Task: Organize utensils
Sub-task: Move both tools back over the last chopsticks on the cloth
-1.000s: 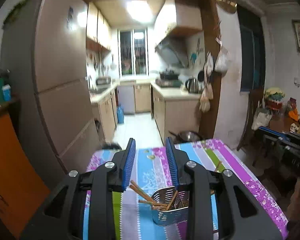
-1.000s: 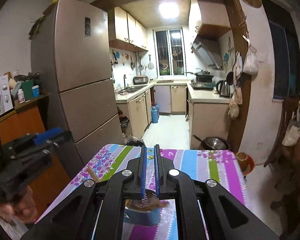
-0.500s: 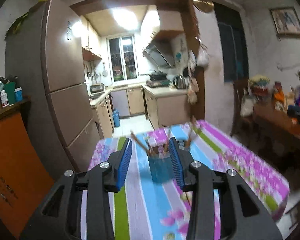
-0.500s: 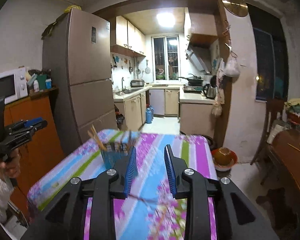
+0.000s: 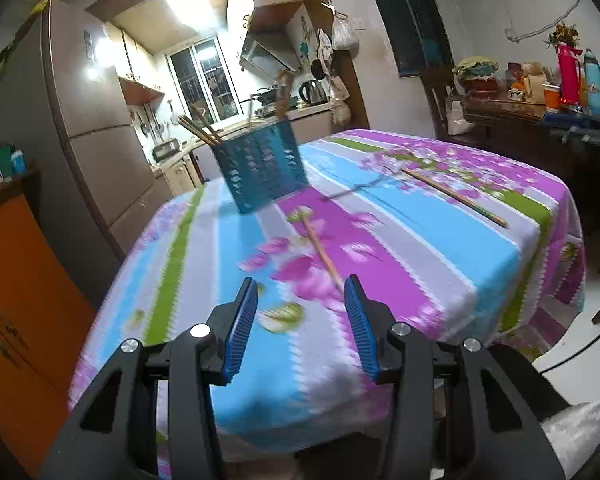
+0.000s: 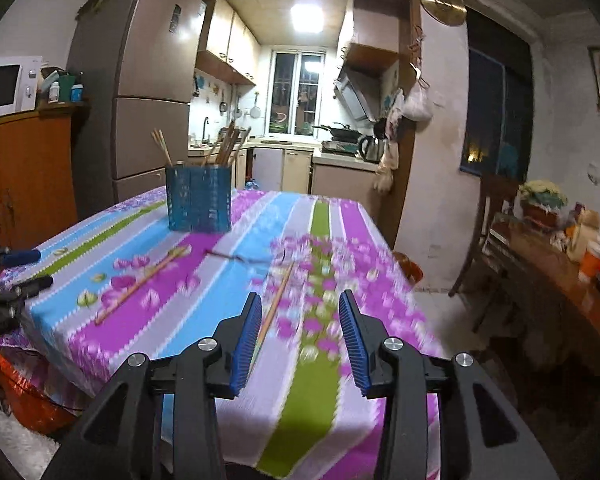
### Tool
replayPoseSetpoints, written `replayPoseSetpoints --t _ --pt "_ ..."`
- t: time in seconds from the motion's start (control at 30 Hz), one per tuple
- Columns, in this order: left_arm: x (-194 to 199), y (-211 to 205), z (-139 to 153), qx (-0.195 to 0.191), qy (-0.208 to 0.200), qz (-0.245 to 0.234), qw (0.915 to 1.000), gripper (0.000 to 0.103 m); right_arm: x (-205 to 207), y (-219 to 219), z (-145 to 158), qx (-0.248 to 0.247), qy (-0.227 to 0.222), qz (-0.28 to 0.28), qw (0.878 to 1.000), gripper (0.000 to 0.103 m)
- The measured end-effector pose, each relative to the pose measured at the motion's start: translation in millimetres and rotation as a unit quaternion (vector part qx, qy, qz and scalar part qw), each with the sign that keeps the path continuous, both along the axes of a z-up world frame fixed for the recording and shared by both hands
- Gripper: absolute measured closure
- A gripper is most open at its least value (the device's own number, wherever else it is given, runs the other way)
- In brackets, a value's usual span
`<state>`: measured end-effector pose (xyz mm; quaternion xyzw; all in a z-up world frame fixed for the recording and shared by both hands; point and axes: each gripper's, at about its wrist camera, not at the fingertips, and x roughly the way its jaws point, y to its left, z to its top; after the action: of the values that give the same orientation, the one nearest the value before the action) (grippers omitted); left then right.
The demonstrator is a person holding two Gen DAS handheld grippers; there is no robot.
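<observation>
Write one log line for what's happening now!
left gripper: open, empty | right gripper: open, empty | blue holder: upright, holds chopsticks | loose chopsticks: on tablecloth

Ahead of the grippers, the tablecloth (image 6: 308, 396) runs in stripes of magenta, sky blue, grey and lime green, with pink flower prints. The perforated utensil basket (image 6: 199, 198) beyond is blue; its chopsticks (image 6: 224, 146) are brown. Both grippers' pads (image 5: 244, 322) are ribbed blue on black frames.
</observation>
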<state>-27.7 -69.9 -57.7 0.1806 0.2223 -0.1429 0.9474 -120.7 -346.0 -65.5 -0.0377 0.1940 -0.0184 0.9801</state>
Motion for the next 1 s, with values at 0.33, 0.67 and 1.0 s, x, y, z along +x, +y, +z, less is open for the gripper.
replayPoseSetpoints --t 0.33,0.67,1.0 --pt "4.1 -30.1 -47.3 -0.014 -0.007 0.023 0.9996 0.059 0.9 35.4 -52.6 -0.009 0.004 -0.006 1.000 0.062" --pt "16.0 -32.2 -57.1 -0.043 0.006 0.056 0.9975 0.059 16.5 42.8 -71.1 -0.013 0.020 0.000 1.000 0.072" --pt "19.1 -29.7 -58.6 -0.067 0.008 0.064 0.9956 0.059 35.3 40.7 -82.5 -0.013 0.043 -0.015 0.999 0.088"
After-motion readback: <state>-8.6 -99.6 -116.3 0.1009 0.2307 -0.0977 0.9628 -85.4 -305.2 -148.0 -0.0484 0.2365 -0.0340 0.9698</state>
